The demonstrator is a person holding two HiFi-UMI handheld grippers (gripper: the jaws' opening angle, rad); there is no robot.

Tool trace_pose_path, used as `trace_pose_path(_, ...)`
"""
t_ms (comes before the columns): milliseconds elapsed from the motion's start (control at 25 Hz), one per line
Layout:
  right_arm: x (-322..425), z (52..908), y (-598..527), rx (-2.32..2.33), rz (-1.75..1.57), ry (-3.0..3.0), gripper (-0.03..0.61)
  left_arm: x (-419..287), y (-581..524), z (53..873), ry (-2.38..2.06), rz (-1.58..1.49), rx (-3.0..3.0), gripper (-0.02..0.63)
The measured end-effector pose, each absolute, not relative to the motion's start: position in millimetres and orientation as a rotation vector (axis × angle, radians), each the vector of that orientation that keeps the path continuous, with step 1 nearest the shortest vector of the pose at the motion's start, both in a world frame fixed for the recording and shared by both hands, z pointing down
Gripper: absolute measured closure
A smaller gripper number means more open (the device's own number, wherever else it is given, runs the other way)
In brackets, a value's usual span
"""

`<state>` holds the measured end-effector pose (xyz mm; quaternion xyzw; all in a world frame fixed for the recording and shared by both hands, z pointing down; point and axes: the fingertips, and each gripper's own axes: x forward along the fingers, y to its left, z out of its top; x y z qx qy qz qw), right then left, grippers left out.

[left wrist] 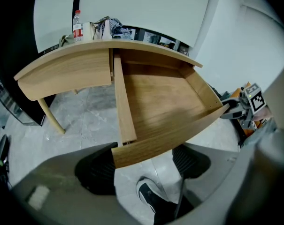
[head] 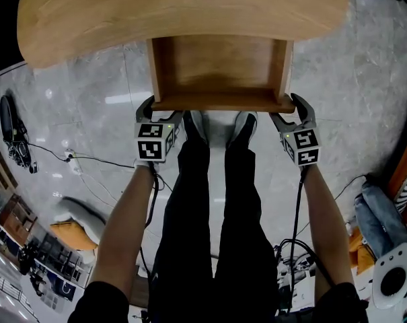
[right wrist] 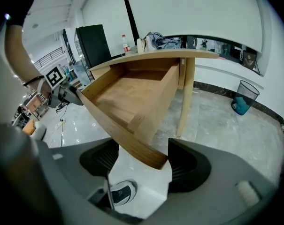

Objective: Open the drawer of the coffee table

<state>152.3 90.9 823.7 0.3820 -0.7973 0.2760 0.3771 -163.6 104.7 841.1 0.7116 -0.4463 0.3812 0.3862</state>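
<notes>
Head view, floor: polished grey stone-pattern tiles, glossy, with reflections.
Coffee table: light wood with visible grain. The top is curved with rounded edges and sits at 12 o'clock. The right gripper view shows a round tapered leg.
Drawer: pulled out from under the table top towards 6 o'clock. It is an open rectangular wooden tray with a smooth, bare bottom, thin side walls and a curved front panel.
Left gripper: at the 9 o'clock end of the front panel. In the left gripper view the jaws stand spread, not clamped, and the panel's corner lies between the ribbed black pads.
Right gripper: at the 3 o'clock end of the front panel. In the right gripper view the jaws are likewise spread, and the panel's end sits between them against the 3 o'clock pad.
Shoes: dark with white soles, on the floor below the front panel, between the grippers.
Bottle: clear plastic with a red label, upright on the far edge of the table top.
</notes>
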Motion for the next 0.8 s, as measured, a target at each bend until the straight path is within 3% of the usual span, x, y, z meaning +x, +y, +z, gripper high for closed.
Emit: trace_pose_path(800, 162.5, 822.1, 101.1, 0.955, 0.732, -1.984, 0.265, -171.4, 112.3, 841.9, -1.143, 1.067, 1.79, 0.238)
